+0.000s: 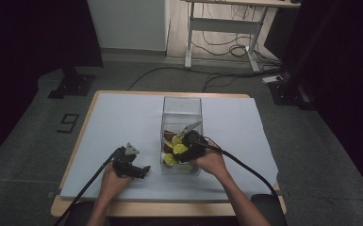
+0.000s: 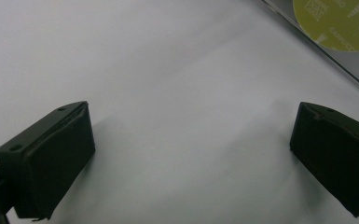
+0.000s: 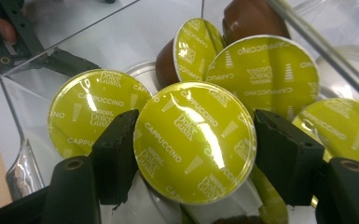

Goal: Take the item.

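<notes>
capsule: a cappuccino coffee capsule (image 3: 195, 142) with a yellow-green foil lid lies on top of the heap inside the clear plastic box (image 1: 182, 107), between the jaws of the right gripper (image 3: 195, 154).
right jaws: both pads touch the rim and seem to clamp it.
left jaws: the left gripper (image 2: 191, 158) stands wide open over the white table cover (image 2: 168, 70), holding nothing.
handling: likely light, with a stiff shell, a thin dentable foil and a glossy, slippery surface; best taken across the rim.
hidden: the capsule's body, the lower capsules and the box floor.

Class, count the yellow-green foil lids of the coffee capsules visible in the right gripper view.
5: one between the jaws, one left, one tilted behind, one behind-right, one far right. More may be hidden beneath.
</notes>
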